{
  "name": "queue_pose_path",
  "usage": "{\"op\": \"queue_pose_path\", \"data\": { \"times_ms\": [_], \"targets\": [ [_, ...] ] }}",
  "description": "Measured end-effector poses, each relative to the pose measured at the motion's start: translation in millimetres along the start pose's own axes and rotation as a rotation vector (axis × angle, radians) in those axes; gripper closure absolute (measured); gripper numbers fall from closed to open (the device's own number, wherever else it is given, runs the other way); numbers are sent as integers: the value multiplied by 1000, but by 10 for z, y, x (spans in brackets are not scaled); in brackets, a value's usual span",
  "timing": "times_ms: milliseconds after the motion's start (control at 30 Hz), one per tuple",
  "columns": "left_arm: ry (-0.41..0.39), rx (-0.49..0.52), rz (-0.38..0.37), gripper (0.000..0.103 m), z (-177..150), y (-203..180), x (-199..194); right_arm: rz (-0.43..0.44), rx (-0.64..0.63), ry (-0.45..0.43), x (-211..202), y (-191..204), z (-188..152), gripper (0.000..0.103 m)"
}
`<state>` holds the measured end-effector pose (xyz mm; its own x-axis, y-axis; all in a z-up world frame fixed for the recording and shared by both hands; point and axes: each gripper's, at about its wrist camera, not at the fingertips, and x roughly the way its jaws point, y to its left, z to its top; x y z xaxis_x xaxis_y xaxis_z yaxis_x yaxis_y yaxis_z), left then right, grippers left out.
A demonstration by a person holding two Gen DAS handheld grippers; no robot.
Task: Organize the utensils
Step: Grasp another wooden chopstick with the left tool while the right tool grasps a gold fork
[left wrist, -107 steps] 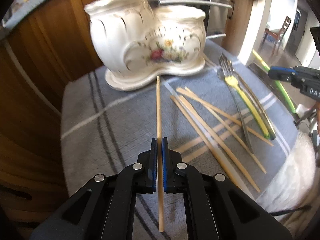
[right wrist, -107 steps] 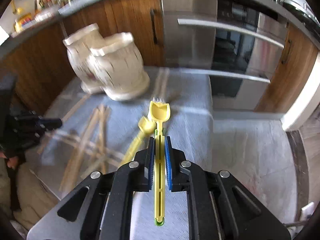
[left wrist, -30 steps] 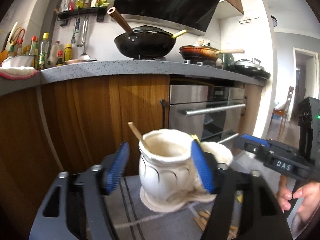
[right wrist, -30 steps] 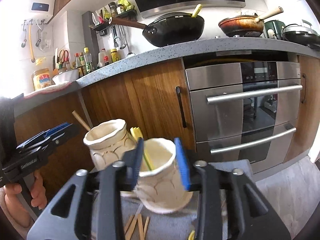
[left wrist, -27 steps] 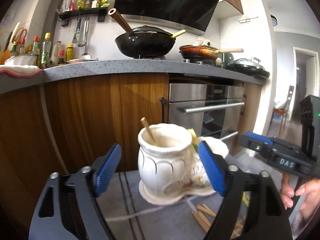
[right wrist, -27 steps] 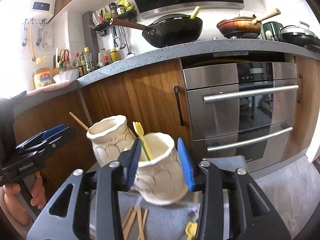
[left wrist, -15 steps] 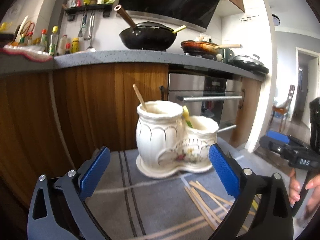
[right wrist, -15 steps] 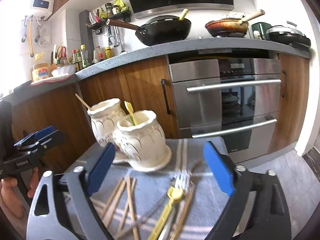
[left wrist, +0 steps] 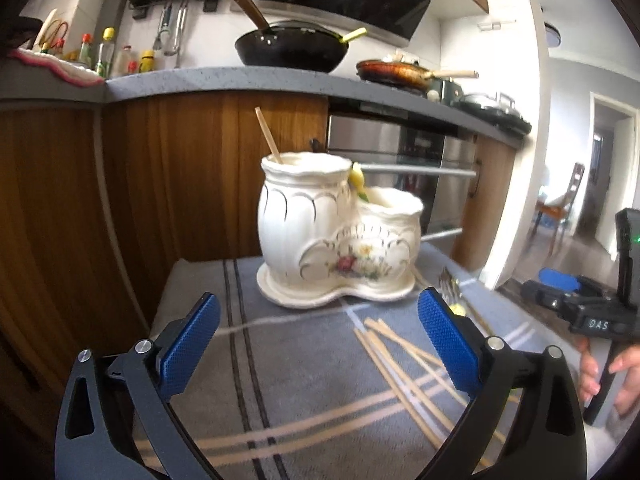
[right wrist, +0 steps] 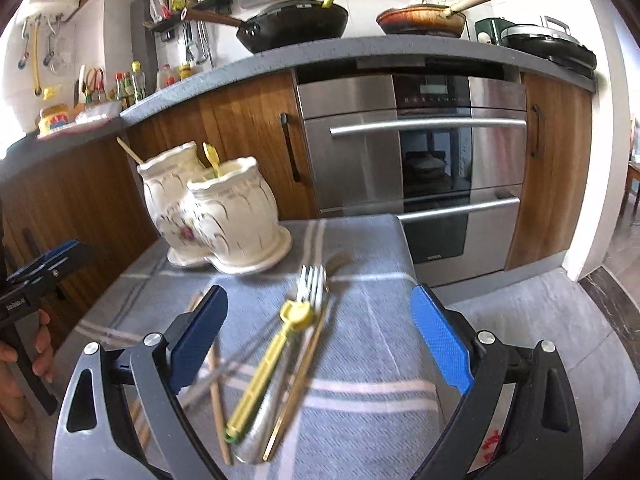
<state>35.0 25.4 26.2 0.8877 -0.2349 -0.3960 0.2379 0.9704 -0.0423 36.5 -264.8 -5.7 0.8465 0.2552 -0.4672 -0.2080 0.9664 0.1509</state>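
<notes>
One chopstick (left wrist: pixel 267 136) and one yellow utensil (right wrist: pixel 211 158) are seen standing in the holder (left wrist: pixel 336 236). Several chopsticks (left wrist: pixel 404 372) and forks (right wrist: pixel 310 286) are left on the desk (left wrist: pixel 304 380), well near of it. Both tools, left (left wrist: pixel 320 344) and right (right wrist: pixel 318 338), are held wide and empty.

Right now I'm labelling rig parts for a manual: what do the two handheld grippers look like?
Both the left gripper and right gripper have dark metal arms with silver bolts and textured blue pads. The right one's side reads "DAS" in white, with a green light above. Bare hands, no sleeves visible.

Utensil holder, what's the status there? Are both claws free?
Left gripper open, empty. Right gripper open, empty. Ceramic holder has one chopstick and one yellow utensil. Loose chopsticks and forks wait on cloth; nothing blocking.
</notes>
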Motion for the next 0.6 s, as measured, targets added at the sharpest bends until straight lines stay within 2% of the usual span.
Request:
{"op": "queue_pose_path", "data": {
  "times_ms": [133,267,367,600],
  "targets": [
    [51,54,-8,5,-83,-90,42,-31,-13,43,69,-22,-44,12],
    [98,108,16,5,-149,-213,91,-55,-9,81,138,-53,-77,12],
    [174,141,22,5,-218,-317,159,-63,-4,98,170,-80,-87,12],
    [350,131,17,6,-404,-422,375,-77,-15,123,237,-96,-88,12]
  ]
}}
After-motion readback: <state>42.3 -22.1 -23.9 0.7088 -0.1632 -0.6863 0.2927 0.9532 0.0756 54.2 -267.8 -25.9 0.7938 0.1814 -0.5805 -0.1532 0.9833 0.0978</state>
